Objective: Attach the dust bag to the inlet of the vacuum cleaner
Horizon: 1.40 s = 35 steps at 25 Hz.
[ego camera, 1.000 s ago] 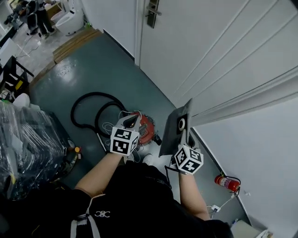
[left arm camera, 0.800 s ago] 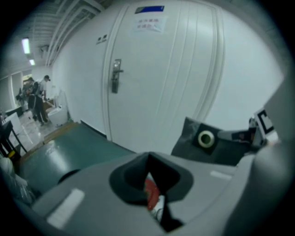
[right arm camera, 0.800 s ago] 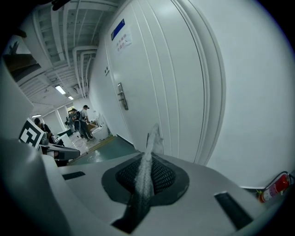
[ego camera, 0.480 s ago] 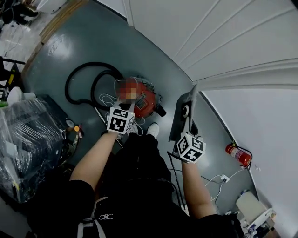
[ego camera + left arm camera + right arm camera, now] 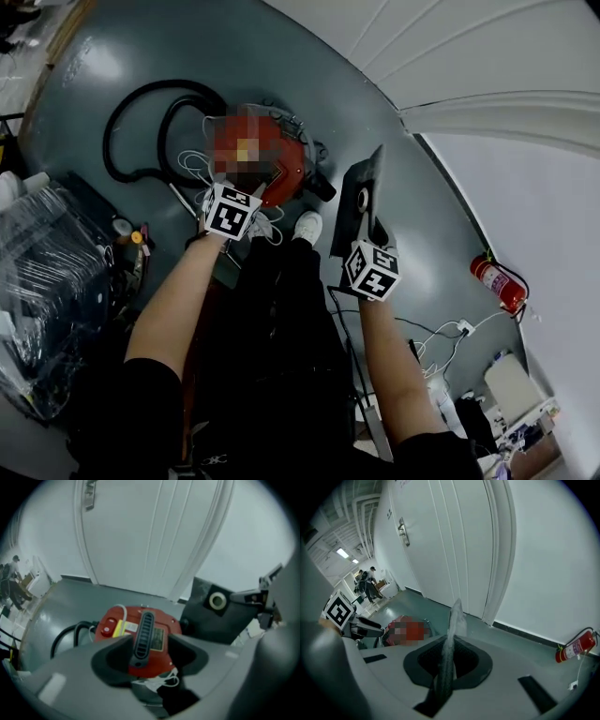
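Left tongs (image 5: pixel 149 654): jaws wide, having just been opening; black handle (image 5: pixel 142 637) of the vacuum cleaner (image 5: pixel 161 620) seen in the gap between them, neither pad pressing on it. Vacuum cleaner: red round body, yellow label (image 5: pixel 119 628), lying on the grey floor (image 5: pixel 234 56) directly ahead of and below the left tongs, partly covered by a mosaic patch in the head view. Black stub (image 5: pixel 320 188): projected from the cleaner's side that faced the right tongs. Black hose (image 5: pixel 141 103): looped on the floor beyond the left tongs, to their left. White cord (image 5: pixel 161 681): bunched just under the left tongs' tips. Right tongs (image 5: pixel 447 665): closed on the lower edge of the dust bag (image 5: pixel 356 202), which rose upright from them, edge-on in the right gripper view. Dust bag: dark flat panel with a pale round collar (image 5: pixel 216 600), held to the right of the left tongs, near the black stub, contact not determinable. White door (image 5: pixel 450 541): ahead of both tongs. Red fire extinguisher (image 5: pixel 575 648): by the wall, well to the right of the right tongs.
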Motion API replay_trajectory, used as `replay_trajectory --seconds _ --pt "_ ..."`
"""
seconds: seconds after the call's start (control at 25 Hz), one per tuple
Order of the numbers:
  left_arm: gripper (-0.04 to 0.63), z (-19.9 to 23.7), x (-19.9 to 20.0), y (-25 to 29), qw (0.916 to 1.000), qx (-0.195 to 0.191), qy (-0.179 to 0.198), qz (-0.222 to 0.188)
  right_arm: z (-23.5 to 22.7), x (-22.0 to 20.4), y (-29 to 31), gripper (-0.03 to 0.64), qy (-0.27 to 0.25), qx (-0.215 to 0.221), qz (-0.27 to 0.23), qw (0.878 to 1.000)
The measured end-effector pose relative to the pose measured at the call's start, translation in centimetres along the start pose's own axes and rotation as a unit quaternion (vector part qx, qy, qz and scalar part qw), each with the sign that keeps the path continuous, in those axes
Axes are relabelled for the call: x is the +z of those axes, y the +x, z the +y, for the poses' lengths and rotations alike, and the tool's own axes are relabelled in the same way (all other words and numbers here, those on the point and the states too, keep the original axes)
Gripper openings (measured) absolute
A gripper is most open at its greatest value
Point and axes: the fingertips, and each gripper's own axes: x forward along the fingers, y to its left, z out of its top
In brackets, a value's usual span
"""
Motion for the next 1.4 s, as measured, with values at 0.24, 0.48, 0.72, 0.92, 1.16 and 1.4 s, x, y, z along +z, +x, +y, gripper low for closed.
replay_trajectory --seconds 0.24,0.48,0.72,0.92,1.16,1.4 --pt "0.246 0.6 -1.9 4.0 0.9999 -0.006 0.009 0.005 0.4 -5.7 5.4 0.014 0.016 0.006 0.044 0.999" --pt "0.153 1.7 -1.9 4.2 0.9993 0.033 0.016 0.003 1.0 -8.5 8.5 0.014 0.056 -0.019 0.059 0.997" --pt "0.144 1.5 -2.0 4.3 0.9993 0.007 0.031 0.019 2.3 -10.5 9.9 0.014 0.08 -0.022 0.078 0.993" --pt "0.143 1.6 -2.0 4.3 0.9985 -0.035 0.031 0.03 4.3 -11.0 10.8 0.014 0.099 0.001 0.078 0.992" --pt "0.144 1.6 -2.1 4.5 0.9988 -0.035 0.026 0.022 5.6 -11.2 11.6 0.015 0.166 0.03 0.089 0.982" --pt "0.146 1.6 -2.1 4.5 0.9983 -0.049 0.023 0.02 6.0 -11.1 11.5 0.015 0.195 0.055 0.097 0.974"
